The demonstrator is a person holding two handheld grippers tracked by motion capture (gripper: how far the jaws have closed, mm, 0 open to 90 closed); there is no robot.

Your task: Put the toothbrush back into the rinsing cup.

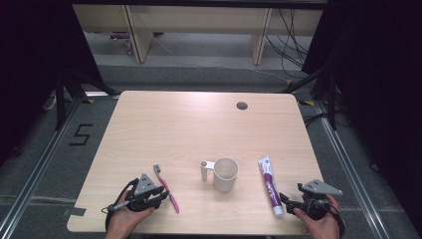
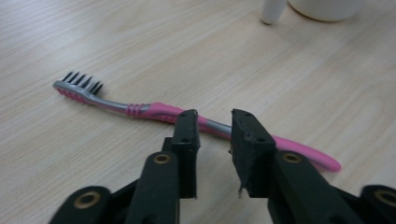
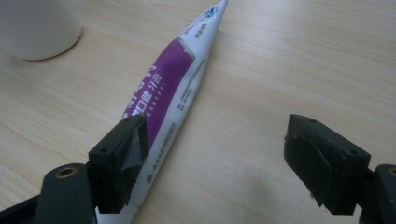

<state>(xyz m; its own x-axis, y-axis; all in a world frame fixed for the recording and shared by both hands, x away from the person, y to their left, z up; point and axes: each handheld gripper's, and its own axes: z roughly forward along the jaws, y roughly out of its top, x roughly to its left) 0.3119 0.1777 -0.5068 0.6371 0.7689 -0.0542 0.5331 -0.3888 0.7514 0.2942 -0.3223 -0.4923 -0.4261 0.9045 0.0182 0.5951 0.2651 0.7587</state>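
The left tongs (image 2: 212,128) stand a narrow gap apart, their two black jaws nearly parallel, and nothing sits between them. In the left gripper view the jaw tips hang over the middle of the toothbrush (image 2: 154,111), whose handle runs across behind both tips; whether the tips touch it cannot be told. In the high view the left tongs (image 1: 160,191) lie near the front edge of the worktop (image 1: 174,124), toward its front left corner, with the person's left hand (image 1: 124,214) wrapped round the body behind them.

The right tongs (image 3: 215,154) are spread wide and hold nothing. In the right gripper view the left-hand jaw lies over the cap end of the toothpaste tube (image 3: 173,88), while the other jaw stands well off over bare wood. In the high view the right tongs (image 1: 284,199) sit near the front right corner, just beside the tube's cap end, held by the right hand (image 1: 318,221).

The toothbrush (image 1: 166,188) lies flat near the front edge, left of centre. Its long axis runs from front to back with a slight slant, the dark bristle head toward the far edge and the pink handle end toward the front edge.

The toothpaste tube (image 1: 269,184) lies flat toward the front right, long axis roughly front to back, flat crimped end toward the far edge, cap toward the front edge.

A white cup (image 1: 225,173) stands upright between the two.
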